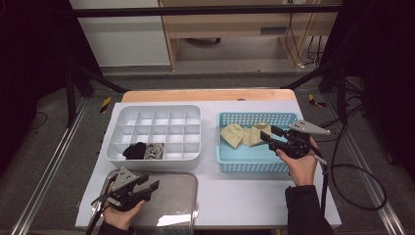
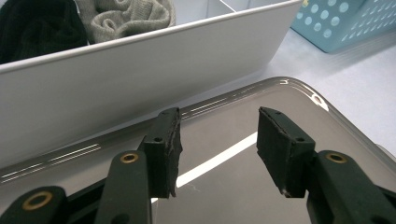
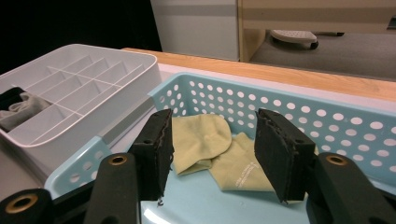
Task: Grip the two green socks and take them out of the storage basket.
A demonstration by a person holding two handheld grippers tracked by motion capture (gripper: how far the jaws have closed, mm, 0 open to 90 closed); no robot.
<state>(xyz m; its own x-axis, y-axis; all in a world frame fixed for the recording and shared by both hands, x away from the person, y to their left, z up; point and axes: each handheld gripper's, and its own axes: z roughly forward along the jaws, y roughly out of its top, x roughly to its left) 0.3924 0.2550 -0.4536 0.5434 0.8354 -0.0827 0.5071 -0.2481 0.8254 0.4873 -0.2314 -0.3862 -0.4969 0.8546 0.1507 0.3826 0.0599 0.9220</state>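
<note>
our right gripper (image 1: 270, 133) hovers released over yellow socks (image 1: 243, 134) in the blue basket (image 1: 252, 164); our left gripper (image 1: 149, 183), also released, waits above the metal tray (image 1: 178, 203).

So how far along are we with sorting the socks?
Done: a black sock and a grey sock sit in the white divided tray. In hand: right gripper hangs open over the yellow socks in the blue basket. Left: those yellow socks.
</note>
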